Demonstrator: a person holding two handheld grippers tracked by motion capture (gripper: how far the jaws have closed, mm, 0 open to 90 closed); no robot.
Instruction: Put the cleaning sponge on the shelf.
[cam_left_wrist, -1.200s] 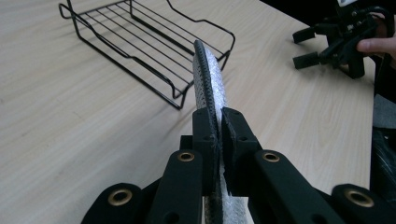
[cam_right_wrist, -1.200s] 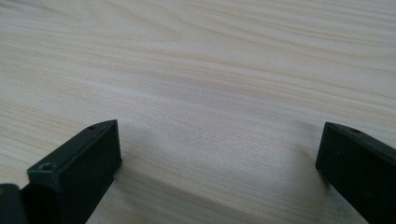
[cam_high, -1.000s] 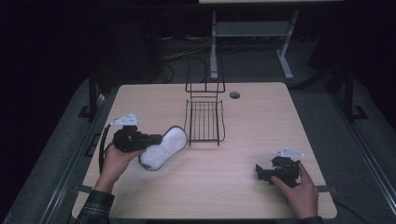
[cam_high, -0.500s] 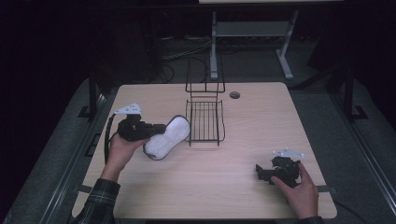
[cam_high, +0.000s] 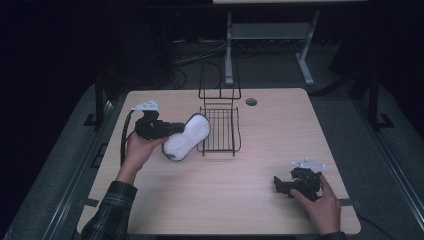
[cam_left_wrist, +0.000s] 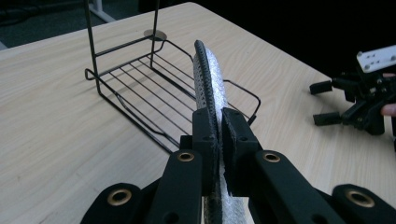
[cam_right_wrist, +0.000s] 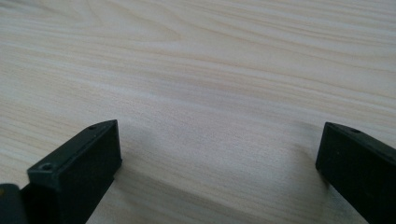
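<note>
Pinching white insole (cam_high: 186, 137) — left claw (cam_high: 176, 129); right claw (cam_high: 278, 185) spread on pale wood table (cam_high: 220, 200), dark room.

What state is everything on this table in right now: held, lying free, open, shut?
Insole: held on edge, lifted off the table, beside the rack.
Left hand-held gripper: shut on the insole.
Right hand-held gripper: open, holding nothing, low over the table.
Wire rack: upright on the table, nothing in it.
Table: bare wood, carrying the rack.
</note>
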